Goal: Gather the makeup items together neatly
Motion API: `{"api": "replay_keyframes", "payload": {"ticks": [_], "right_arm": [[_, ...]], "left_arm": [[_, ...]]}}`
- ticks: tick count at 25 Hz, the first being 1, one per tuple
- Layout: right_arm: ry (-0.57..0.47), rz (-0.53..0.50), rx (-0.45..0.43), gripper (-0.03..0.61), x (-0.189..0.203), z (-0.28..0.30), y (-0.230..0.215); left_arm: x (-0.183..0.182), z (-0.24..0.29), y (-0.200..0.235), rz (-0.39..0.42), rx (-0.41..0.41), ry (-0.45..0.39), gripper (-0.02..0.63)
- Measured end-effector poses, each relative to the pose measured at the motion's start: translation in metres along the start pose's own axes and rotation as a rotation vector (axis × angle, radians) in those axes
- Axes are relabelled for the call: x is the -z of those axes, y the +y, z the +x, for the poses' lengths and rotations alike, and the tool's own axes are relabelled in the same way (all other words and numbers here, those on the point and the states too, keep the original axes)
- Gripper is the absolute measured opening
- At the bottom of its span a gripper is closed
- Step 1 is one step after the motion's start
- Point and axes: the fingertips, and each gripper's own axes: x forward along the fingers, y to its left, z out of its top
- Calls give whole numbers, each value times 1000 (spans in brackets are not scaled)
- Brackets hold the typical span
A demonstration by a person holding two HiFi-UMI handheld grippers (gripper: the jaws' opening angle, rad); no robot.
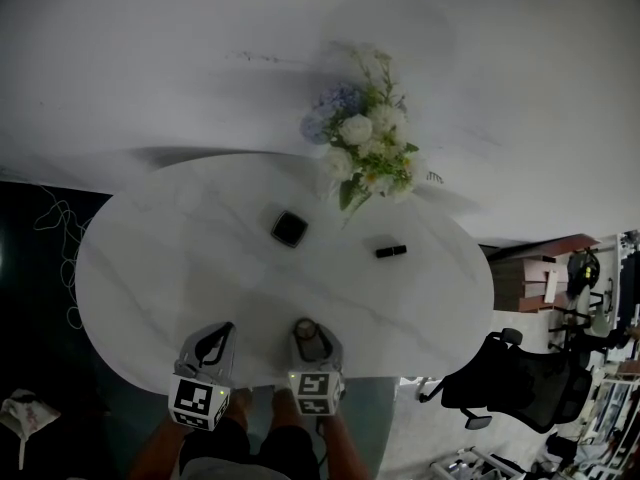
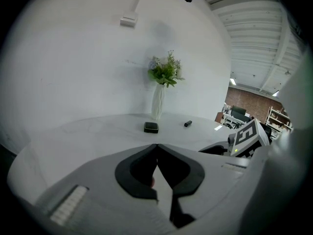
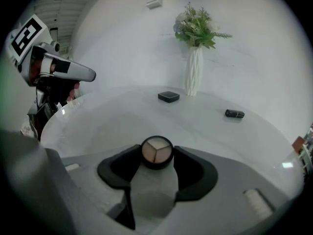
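A round black palette with three beige shades sits between the pads of my right gripper, which is shut on it low over the near edge of the white oval table. In the head view the same palette shows at the right gripper. My left gripper is beside it on the left, its tips touching with nothing between them; the head view also shows this left gripper. A square black compact and a black lipstick tube lie apart toward the far side.
A white vase of flowers stands at the table's far edge, behind the compact and the tube. A black office chair is on the floor to the right. A white wall lies beyond.
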Motion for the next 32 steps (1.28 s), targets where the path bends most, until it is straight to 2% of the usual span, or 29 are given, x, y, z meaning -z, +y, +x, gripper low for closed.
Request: {"api": "replay_keyframes", "payload": {"ticks": [2, 3, 8, 22, 26, 32], "right_arm": [[-5, 3, 5, 219, -1, -1, -1], [-11, 5, 6, 243, -3, -3, -2], [-73, 29, 30, 244, -29, -24, -13], [-427, 100, 130, 240, -161, -145, -58], [-509, 104, 176, 181, -181, -180, -64], [-584, 123, 260, 15, -183, -213, -74]], "left_arm": [[-3, 0, -1, 3, -2, -6, 11], [-6, 0, -1, 6, -2, -11, 9], [-30, -3, -3, 24, -2, -56, 9], [-143, -45, -23, 90, 10, -264, 9], [-162, -56, -34, 107, 24, -302, 9], [-172, -64, -52, 129, 64, -320, 9]]}}
